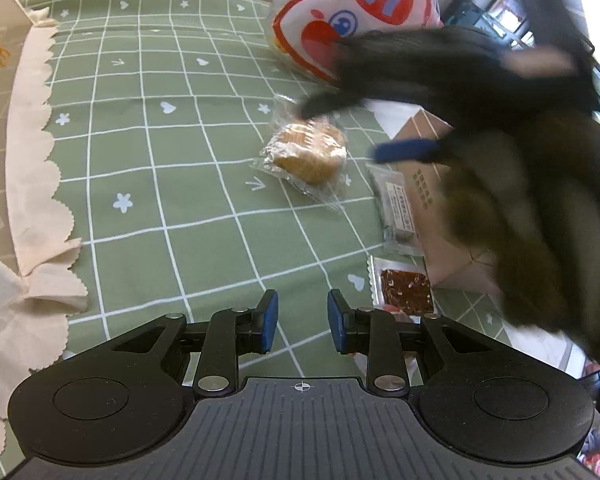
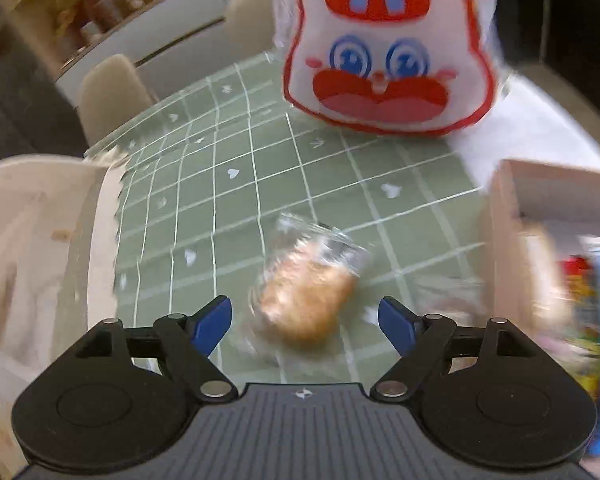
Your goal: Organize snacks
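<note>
A clear-wrapped golden pastry (image 1: 306,152) lies on the green checked tablecloth (image 1: 160,184); it also shows blurred in the right wrist view (image 2: 306,300). My right gripper (image 2: 305,322) is open wide, just above the pastry, one finger on each side, empty. It appears blurred in the left wrist view (image 1: 364,130), coming in from the right. My left gripper (image 1: 302,322) hovers low over the cloth, jaws a small gap apart, empty. A red-flaked snack packet (image 1: 406,290) and a grey labelled packet (image 1: 398,210) lie to its right.
A big white-and-red rabbit-face bag (image 1: 352,12) stands at the back (image 2: 384,52). A cardboard box (image 1: 432,184) sits right of the packets, its wall showing in the right wrist view (image 2: 512,216). White scalloped cloth (image 1: 32,152) borders the left. Chairs stand beyond.
</note>
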`<state>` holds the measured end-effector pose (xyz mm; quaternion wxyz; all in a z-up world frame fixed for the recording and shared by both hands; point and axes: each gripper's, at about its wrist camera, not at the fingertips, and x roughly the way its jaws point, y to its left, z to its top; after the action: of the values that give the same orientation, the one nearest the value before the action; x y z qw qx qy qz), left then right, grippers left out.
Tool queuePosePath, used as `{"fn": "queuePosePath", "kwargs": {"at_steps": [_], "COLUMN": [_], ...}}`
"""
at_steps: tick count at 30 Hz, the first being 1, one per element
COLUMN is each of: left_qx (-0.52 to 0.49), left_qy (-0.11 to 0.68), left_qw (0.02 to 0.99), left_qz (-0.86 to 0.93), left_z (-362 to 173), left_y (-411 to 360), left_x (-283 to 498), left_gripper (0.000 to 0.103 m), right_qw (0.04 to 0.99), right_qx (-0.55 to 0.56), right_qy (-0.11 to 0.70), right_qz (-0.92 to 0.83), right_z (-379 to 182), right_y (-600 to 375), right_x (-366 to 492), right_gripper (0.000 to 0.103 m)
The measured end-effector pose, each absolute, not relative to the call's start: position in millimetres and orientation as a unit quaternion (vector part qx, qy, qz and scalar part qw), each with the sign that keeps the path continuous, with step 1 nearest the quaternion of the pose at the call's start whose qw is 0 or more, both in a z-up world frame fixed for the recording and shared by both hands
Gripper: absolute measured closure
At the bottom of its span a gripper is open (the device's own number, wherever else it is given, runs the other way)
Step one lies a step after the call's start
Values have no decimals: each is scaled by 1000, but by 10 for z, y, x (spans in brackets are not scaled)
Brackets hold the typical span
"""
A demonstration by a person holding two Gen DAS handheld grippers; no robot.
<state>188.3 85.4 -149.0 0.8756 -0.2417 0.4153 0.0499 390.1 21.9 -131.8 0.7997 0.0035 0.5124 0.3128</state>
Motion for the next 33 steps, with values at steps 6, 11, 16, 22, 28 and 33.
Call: {"fn": "queuePosePath", "kwargs": {"at_steps": [6, 11, 16, 22, 28, 33], "left_qx": [-228, -226, -210, -164, -38, -10], "left_qy": [416, 426, 432, 426, 421, 444], "left_qw": [879, 875, 877, 890, 906, 895], "left_qz": [38, 43, 36, 6, 24, 36], "left_z": [-1453, -1474, -1442, -1335, -1334, -1472], "left_y": [757, 670, 486, 110, -268, -282], "left_x": [1733, 1667, 1676, 1843, 2061, 2034], "left_gripper": [72, 72, 72, 72, 72, 69], "right_qw": [784, 790, 814, 843, 859, 877], "right_qx": [-39, -58, -47, -17, 5, -4], "right_qy": [537, 494, 459, 469, 463, 431], "right_qz": [309, 359, 353, 262, 217, 211], "right_z": [-1607, -1223, -977, -1246, -1482, -1449], "right_y": [522, -80, -982, -1878, -2233, -2305], "right_x": [3904, 3346, 2724, 2292, 2083, 1913], "right_gripper": [50, 53, 53, 53, 42, 36]}}
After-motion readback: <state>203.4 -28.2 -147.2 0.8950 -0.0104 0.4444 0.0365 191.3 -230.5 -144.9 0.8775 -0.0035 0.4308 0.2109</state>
